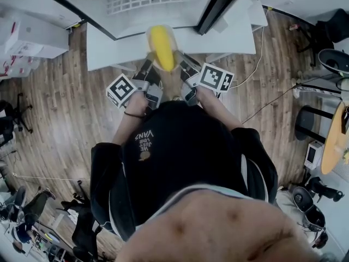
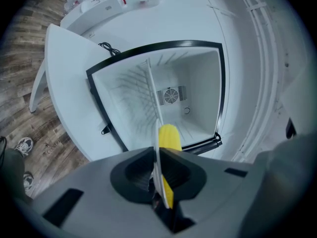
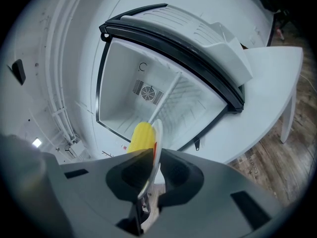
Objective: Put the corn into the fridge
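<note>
A yellow corn cob (image 1: 161,47) lies on a pale plate (image 1: 149,37) held out in front of the open white fridge (image 1: 147,1). My left gripper (image 1: 148,72) is shut on the plate's left rim and my right gripper (image 1: 184,69) is shut on its right rim. In the left gripper view the plate (image 2: 156,168) shows edge-on between the jaws of the left gripper (image 2: 157,156), with the corn (image 2: 169,137) beyond them and the fridge (image 2: 193,90) straight ahead. The right gripper view shows the right gripper (image 3: 151,163) clamped on the plate (image 3: 157,139), the corn (image 3: 142,136) and the fridge (image 3: 126,95).
The fridge stands on a white table (image 1: 229,37), its black-edged door (image 1: 221,4) swung open to the right. A wire shelf (image 2: 148,90) divides the inside. A cable (image 1: 256,64) trails over the wood floor (image 1: 60,108). White boxes (image 1: 30,37) sit at the left.
</note>
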`<act>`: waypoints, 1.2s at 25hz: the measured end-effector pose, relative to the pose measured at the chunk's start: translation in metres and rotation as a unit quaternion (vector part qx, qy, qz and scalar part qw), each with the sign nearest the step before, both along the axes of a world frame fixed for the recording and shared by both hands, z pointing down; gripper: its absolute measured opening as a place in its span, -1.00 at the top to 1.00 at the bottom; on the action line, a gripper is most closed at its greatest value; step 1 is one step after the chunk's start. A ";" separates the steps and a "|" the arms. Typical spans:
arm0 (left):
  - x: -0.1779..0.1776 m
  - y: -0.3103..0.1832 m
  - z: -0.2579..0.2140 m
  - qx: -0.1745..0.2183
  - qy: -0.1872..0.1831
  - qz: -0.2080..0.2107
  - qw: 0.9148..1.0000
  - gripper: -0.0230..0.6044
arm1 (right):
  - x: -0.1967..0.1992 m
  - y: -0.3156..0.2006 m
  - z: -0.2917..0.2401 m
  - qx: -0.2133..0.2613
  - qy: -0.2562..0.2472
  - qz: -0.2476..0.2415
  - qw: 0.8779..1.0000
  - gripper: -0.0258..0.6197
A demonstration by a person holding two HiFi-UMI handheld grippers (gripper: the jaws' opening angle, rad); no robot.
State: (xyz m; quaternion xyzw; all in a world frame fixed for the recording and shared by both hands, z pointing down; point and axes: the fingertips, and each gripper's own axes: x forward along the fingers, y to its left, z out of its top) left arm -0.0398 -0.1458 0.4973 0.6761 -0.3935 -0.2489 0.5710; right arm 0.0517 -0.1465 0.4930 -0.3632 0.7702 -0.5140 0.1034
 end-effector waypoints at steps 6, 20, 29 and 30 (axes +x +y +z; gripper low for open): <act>-0.010 -0.022 -0.004 0.005 -0.001 0.002 1.000 0.82 | -0.010 -0.021 -0.002 0.001 -0.003 0.003 1.000 0.81; -0.032 -0.074 -0.021 0.024 -0.002 0.013 1.000 0.82 | -0.032 -0.072 -0.017 0.014 -0.008 0.009 1.000 0.81; -0.039 -0.106 -0.027 0.022 0.001 0.027 0.999 0.82 | -0.039 -0.101 -0.023 0.015 -0.008 0.024 1.000 0.81; -0.038 -0.105 -0.028 0.025 0.003 0.029 0.999 0.82 | -0.039 -0.100 -0.024 0.016 -0.008 0.026 1.000 0.81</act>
